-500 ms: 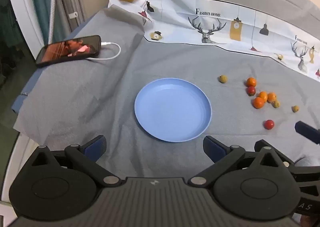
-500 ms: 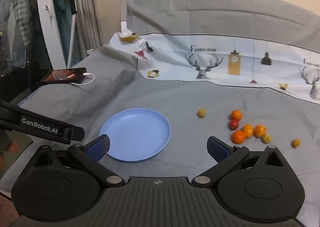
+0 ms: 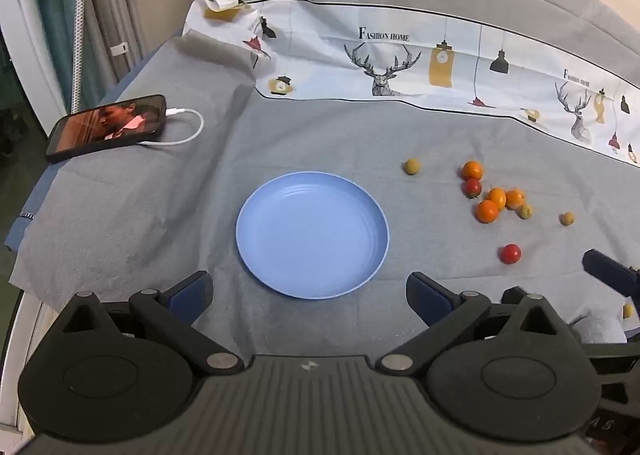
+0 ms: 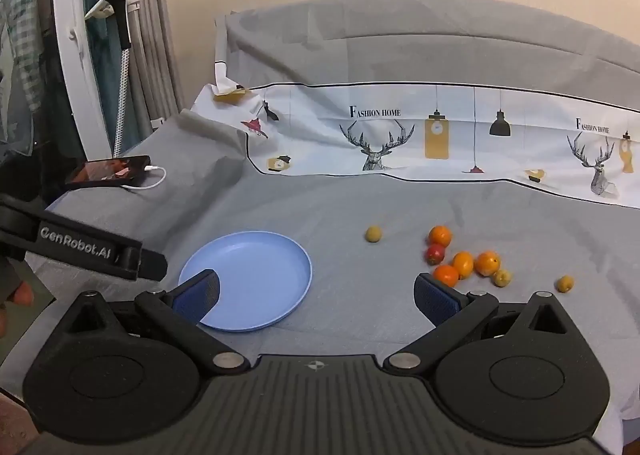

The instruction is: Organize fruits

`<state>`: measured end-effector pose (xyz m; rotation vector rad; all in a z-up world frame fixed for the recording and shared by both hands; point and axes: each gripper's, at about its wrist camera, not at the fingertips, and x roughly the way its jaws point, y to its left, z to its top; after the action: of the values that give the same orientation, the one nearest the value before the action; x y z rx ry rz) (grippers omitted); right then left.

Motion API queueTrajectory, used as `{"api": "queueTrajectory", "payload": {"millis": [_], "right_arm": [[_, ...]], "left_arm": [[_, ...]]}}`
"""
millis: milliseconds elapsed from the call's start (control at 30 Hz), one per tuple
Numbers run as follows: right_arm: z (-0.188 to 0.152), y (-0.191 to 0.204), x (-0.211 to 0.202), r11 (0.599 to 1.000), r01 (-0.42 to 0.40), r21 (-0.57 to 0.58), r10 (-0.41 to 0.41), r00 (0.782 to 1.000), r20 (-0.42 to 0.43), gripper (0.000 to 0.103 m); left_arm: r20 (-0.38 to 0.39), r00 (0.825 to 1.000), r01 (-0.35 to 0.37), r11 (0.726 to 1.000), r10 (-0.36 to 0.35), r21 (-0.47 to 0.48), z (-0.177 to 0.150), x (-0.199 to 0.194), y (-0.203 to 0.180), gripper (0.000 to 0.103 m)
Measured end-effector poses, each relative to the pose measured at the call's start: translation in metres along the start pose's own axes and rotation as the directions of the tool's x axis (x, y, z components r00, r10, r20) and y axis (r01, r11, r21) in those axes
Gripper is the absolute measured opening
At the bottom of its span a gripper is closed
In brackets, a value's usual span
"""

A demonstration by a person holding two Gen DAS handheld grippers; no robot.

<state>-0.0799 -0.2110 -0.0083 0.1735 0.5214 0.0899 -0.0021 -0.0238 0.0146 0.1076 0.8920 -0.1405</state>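
Note:
An empty blue plate (image 3: pixel 312 235) (image 4: pixel 248 279) lies on the grey cloth. To its right small fruits are scattered: several orange ones (image 3: pixel 487 211) (image 4: pixel 463 263), a red one among them (image 3: pixel 472 187) (image 4: pixel 435 253), a lone red one (image 3: pixel 510 253) nearer me, and yellowish ones (image 3: pixel 412 166) (image 4: pixel 373 233). My left gripper (image 3: pixel 308 297) hangs open just short of the plate's near rim, with nothing between its fingers. My right gripper (image 4: pixel 316 295) is open too, its left finger over the plate's near edge, its right finger close to the orange fruits.
A phone (image 3: pixel 106 127) on a white cable lies at the far left of the cloth. A printed white cloth (image 3: pixel 400 59) runs along the back. The left gripper's body (image 4: pixel 80 247) reaches into the right wrist view from the left. Table edge and curtains lie to the left.
Both views have shifted slightly; the plate and fruits sit a little lower in the frames. Neither gripper's jaws have changed.

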Motion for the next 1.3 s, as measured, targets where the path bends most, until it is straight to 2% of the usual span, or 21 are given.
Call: {"api": "queueTrajectory", "payload": {"millis": [200, 500, 1300], "right_arm": [[0.002, 0.003, 0.005, 1.000, -0.028, -0.004, 0.028, 1.000, -0.013, 0.103], [0.003, 0.005, 0.008, 0.999, -0.049, -0.013, 0.048, 0.998, -0.026, 0.103], [0.005, 0.016, 0.009, 0.996, -0.059, -0.061, 0.057, 0.998, -0.039, 0.103]], "left_arm": [[-0.021, 0.999, -0.025, 1.000, 0.025, -0.004, 0.002, 0.005, 0.002, 0.103], [-0.008, 0.999, -0.050, 0.999, 0.050, 0.005, -0.001, 0.002, 0.004, 0.103], [-0.010, 0.998, -0.063, 0.998, 0.063, 0.013, -0.007, -0.005, 0.007, 0.103]]}}
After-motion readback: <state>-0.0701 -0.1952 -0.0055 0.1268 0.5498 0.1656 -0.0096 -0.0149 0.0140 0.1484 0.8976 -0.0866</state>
